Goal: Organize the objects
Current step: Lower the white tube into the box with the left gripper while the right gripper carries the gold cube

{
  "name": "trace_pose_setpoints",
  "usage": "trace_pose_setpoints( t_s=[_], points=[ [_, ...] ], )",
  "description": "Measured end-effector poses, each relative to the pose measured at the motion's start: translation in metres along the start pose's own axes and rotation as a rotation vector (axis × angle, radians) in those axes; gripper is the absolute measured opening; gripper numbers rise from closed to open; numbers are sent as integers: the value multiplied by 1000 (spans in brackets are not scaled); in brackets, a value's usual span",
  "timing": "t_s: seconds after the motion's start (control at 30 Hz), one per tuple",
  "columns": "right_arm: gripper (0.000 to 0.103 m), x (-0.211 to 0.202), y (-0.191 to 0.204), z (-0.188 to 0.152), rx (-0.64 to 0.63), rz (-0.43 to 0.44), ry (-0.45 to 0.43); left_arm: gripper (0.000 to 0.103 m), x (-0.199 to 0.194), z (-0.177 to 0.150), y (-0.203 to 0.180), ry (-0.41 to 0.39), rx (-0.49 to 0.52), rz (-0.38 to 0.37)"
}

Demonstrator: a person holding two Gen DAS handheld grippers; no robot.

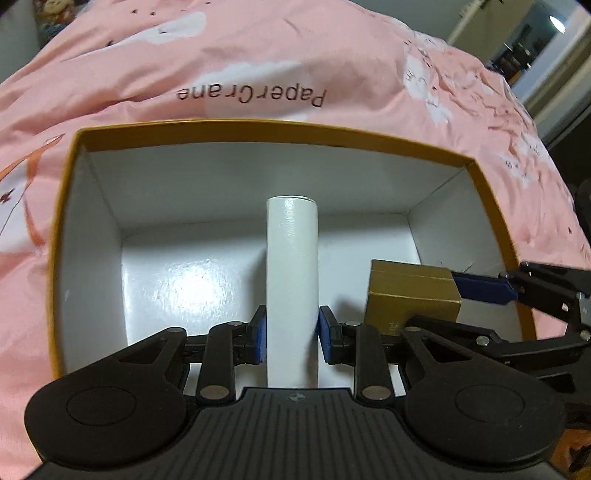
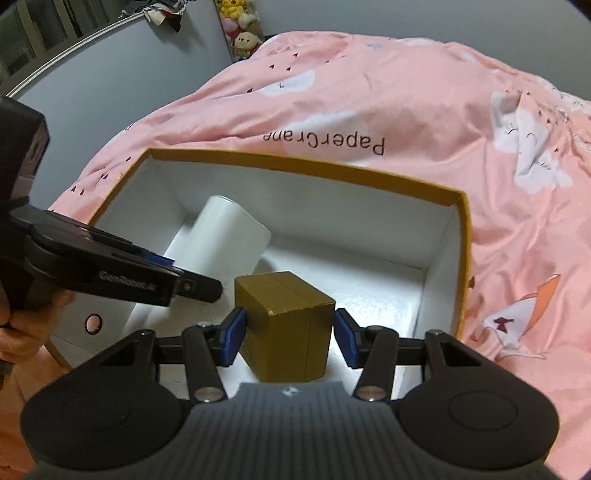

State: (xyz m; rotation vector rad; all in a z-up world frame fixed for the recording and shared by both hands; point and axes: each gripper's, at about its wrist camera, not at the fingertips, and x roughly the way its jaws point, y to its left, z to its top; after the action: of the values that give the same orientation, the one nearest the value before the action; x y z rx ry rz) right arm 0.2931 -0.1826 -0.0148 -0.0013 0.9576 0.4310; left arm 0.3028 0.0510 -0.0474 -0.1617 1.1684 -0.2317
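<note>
A large open box with a gold rim and white inside sits on a pink bedspread; it also shows in the right wrist view. My left gripper is shut on a white cylinder held inside the box; the cylinder also shows in the right wrist view. My right gripper straddles a small gold box inside the big box. Its left pad touches the box; a small gap shows at the right pad. The gold box and the right gripper's blue fingers show in the left wrist view.
The pink bedspread with "PaperCrane" print surrounds the box. Plush toys sit at the far wall. A person's hand holds the left gripper's handle. A doorway is at the far right.
</note>
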Motion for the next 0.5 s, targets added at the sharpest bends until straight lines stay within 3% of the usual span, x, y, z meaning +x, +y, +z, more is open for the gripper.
trace_pose_setpoints(
  t_s=[0.2,0.37,0.5],
  points=[
    [54,13,1,0,3,11,14,33,10,4,4,31,42,74],
    [54,21,2,-1,0,11,35,49,-1,5,-1,-2,114,161],
    [54,21,3,-3,1,16,40,49,-8,6,-7,-10,188,249]
  ],
)
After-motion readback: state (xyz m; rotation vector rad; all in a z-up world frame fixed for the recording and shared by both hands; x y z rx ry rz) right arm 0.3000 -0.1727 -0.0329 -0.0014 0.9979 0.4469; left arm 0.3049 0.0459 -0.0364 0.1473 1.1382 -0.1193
